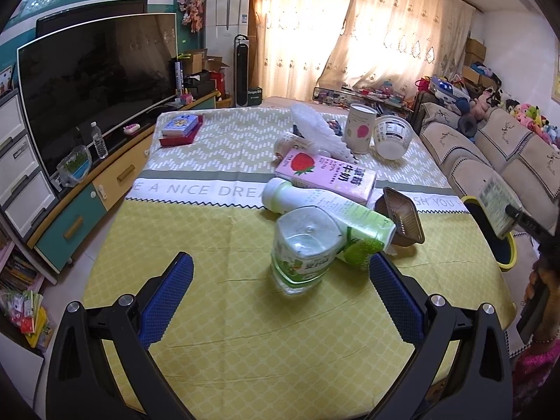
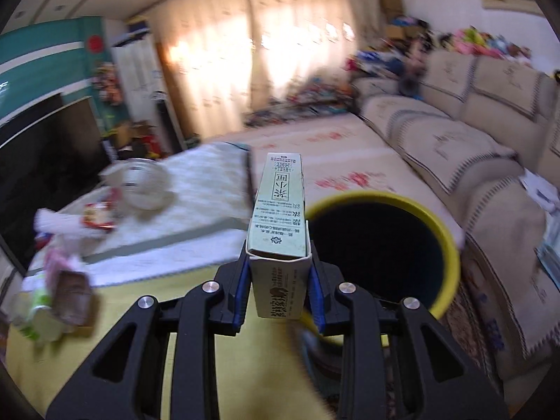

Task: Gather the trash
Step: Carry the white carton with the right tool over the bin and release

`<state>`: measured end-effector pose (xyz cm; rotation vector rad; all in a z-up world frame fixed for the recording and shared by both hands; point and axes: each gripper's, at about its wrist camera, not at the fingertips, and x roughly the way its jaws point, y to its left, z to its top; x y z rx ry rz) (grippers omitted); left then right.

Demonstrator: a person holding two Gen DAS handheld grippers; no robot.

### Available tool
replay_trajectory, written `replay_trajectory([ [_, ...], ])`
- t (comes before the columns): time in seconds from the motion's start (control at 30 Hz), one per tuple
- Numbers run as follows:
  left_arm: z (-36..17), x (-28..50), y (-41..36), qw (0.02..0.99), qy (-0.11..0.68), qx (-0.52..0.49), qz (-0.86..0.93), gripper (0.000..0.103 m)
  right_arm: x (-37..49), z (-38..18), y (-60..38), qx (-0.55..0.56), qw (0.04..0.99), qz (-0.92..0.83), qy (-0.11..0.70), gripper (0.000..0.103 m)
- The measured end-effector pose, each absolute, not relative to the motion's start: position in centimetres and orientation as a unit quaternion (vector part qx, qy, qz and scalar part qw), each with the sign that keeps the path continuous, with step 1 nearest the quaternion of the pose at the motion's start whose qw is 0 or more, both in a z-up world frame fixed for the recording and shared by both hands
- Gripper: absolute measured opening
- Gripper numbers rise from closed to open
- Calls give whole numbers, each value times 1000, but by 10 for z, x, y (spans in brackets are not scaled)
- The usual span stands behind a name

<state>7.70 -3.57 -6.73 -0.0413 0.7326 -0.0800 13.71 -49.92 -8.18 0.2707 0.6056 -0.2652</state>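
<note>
My left gripper is open and empty, its blue fingers on either side of a clear plastic bottle lying on the yellow tablecloth. Behind it lie a green-white bottle, a pink strawberry milk carton, a brown tray, paper cups and a clear tub. My right gripper is shut on a pale green carton box, held beside the open yellow-rimmed trash bin. That box also shows in the left wrist view, over the bin.
A large TV on a low cabinet stands left of the table. A beige sofa runs along the right. A red book stack lies at the table's far left corner.
</note>
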Motion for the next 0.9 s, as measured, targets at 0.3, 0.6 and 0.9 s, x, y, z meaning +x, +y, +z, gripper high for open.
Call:
replay_trajectory([
  [0.3,-73,88,-54,929,366,-6,-51,99,167,-128,-549,141,911,-190,338,31],
  [0.6,-84,100,-57,925,377,-5,-53,99,150,-114,-545,149,918,-175,323,36],
  [0.9,-104,120,-59,920,388,4,-52,99,145,-104,-527,147,925,-147,318,39],
])
